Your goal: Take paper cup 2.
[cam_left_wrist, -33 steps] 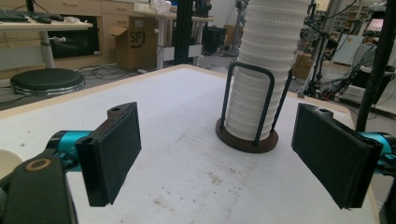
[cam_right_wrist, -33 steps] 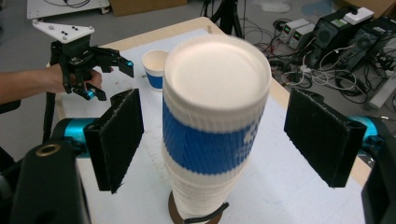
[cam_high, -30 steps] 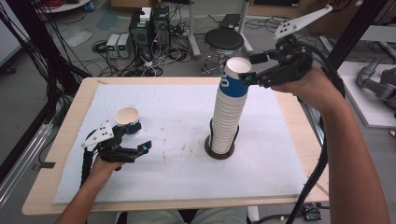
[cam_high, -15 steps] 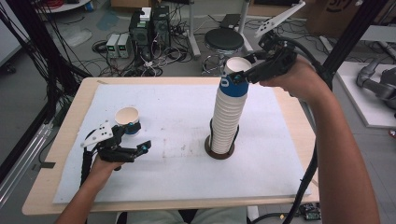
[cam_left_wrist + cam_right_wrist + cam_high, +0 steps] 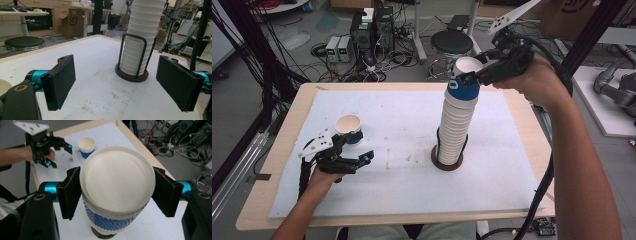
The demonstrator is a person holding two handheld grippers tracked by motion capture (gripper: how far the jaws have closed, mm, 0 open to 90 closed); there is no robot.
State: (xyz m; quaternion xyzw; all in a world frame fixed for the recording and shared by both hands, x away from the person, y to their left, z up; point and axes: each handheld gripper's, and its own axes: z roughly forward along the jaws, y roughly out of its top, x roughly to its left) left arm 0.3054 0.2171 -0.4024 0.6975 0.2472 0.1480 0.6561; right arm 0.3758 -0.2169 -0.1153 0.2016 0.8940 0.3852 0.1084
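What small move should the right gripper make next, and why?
Probably lift straight up. The right gripper has its fingers against the rim of the top cup, which sits nested on the stack. A vertical pull should free one cup without tipping it.

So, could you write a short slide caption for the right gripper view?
Right gripper closing its jaws on the top cup of the stack.

One loose cup (image 5: 348, 127), one tall cup stack (image 5: 456, 125) in one holder (image 5: 447, 161), two grippers, one worktop (image 5: 402, 115).
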